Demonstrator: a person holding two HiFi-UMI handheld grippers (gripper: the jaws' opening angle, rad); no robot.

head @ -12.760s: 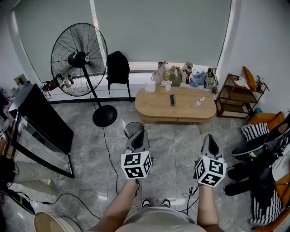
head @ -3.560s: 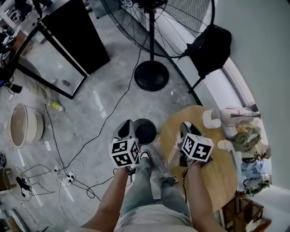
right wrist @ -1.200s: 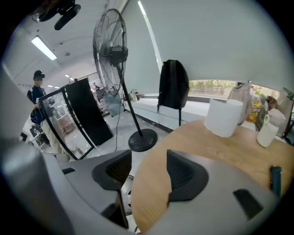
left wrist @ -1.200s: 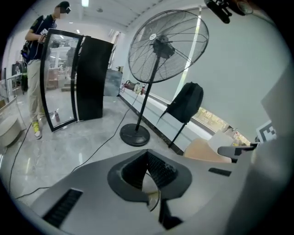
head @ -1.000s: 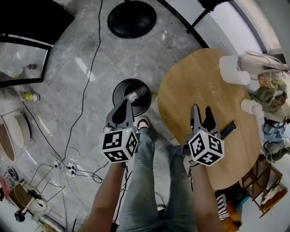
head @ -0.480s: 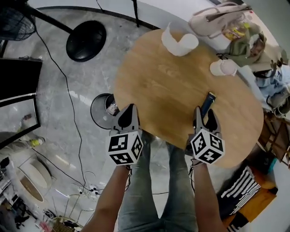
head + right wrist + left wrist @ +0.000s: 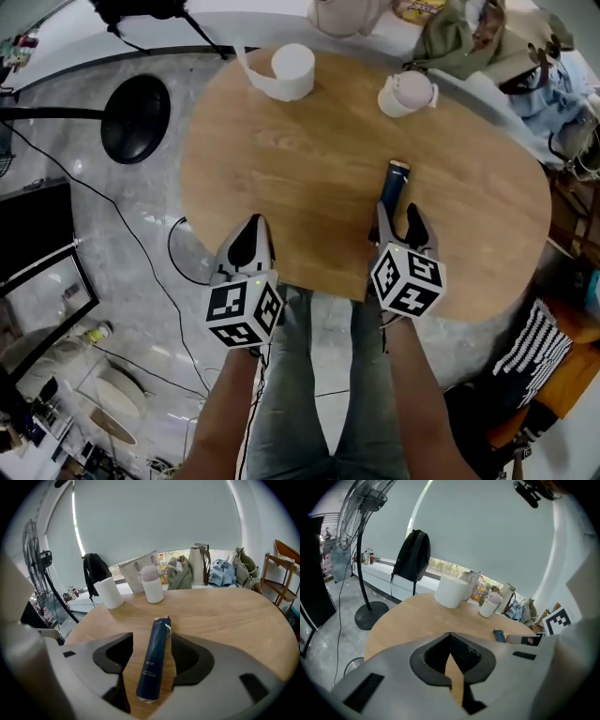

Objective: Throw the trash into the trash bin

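One slim dark-blue carton, its small print unreadable, lies on the wooden table between the right gripper's open jaws, which have just been opening, while the left gripper stays off it, closed and empty.

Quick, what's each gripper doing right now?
Left gripper: shut, empty.
Right gripper: open, jaws just opened wider, dark blue box lying between them, not gripped.

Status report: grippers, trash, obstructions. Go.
Left gripper shut, empty. Right gripper open, jaws just opening, dark blue box flat on table between them, ungripped. Mug and paper roll stand well beyond, clear.
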